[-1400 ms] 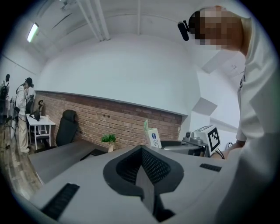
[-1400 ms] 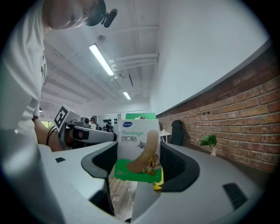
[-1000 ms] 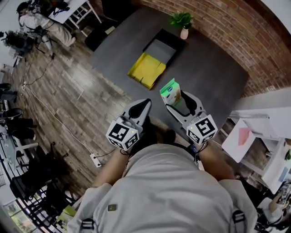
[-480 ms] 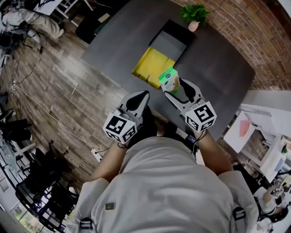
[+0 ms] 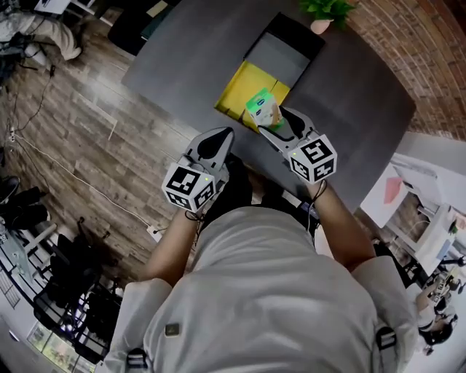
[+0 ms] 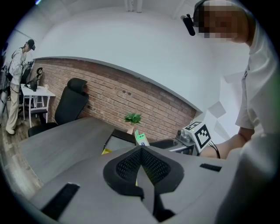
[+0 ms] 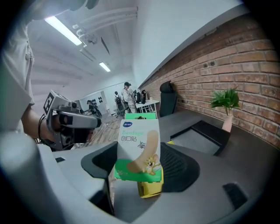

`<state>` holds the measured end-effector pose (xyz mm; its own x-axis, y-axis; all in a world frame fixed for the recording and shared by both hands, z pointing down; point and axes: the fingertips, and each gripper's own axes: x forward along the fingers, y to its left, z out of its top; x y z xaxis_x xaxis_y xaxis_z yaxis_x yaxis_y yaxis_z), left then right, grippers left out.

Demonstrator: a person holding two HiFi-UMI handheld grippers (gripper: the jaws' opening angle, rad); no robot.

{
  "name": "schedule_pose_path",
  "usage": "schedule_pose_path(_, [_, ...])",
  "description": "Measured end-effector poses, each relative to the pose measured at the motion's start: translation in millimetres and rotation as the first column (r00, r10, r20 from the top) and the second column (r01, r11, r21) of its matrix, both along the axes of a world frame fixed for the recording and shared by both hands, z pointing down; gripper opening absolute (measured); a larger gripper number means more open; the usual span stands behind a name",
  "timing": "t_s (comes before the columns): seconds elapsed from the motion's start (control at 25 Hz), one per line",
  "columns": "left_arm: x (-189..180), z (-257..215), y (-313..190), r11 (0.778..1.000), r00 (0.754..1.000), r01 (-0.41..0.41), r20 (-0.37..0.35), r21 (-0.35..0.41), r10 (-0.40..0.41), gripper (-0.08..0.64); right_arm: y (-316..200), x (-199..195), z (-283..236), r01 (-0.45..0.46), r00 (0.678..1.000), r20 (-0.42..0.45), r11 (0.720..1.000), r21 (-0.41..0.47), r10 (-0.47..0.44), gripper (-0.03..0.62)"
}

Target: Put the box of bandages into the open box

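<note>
Right claw (image 5: 271, 121) pinches green-white cardboard bandage box (image 7: 139, 148), printed "Bandage", over near edge of yellow-flapped black open box (image 5: 300, 33); left claw (image 6: 141, 149) pressed together.

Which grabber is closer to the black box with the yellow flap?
Right. The right gripper, gripping the green-and-white bandage box, is by the open black box's yellow flap; the left gripper hangs further back.

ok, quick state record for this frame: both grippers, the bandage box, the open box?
left gripper: jaws shut, nothing between them
right gripper: jaws shut on bandage box
bandage box: upright, held in the air by the open box's yellow flap, not yet inside
open box: on grey table, flap toward the person
potted plant: beyond the open box
</note>
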<state>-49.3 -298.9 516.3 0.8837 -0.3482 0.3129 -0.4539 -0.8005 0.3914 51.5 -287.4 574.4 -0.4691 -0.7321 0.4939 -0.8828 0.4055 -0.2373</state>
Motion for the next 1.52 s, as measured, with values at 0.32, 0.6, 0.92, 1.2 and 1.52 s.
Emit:
schedule_pose_path(0.32, [3.7, 32.3, -17.5, 0.999, 0.999, -0.026, 0.042, -0.037, 0.027, 0.015, -27.3, -8.3, 53.3, 0.025, 0.997, -0.067, 0.995, -0.101, -0.032, 0.302])
schedule_pose_path(0.6, [-0.9, 62.4, -30.2, 0.997, 0.995, -0.029, 0.089, -0.066, 0.035, 0.015, -33.8, -14.5, 110.2, 0.059, 0.988, -0.128, 0.974, -0.217, -0.088, 0.302])
schedule_pose_path(0.92, [1.2, 82.5, -35.0, 0.995, 0.993, -0.033, 0.108, -0.095, 0.044, 0.015, -39.3, -20.2, 156.6, 0.099, 0.967, -0.192, 0.942, -0.320, -0.167, 0.302])
schedule_pose_path(1.2, [1.6, 87.3, -28.4, 0.992, 0.993, -0.045, 0.105, -0.114, 0.057, 0.015, -35.7, -16.0, 179.5, 0.101, 0.953, -0.229, 0.919, -0.381, -0.200, 0.302])
schedule_pose_path(1.52, [-1.7, 88.3, -27.6, 0.991, 0.994, -0.039, 0.098, -0.125, 0.051, 0.016, -37.9, -15.8, 175.2, 0.092, 0.953, -0.239, 0.927, -0.363, -0.188, 0.302])
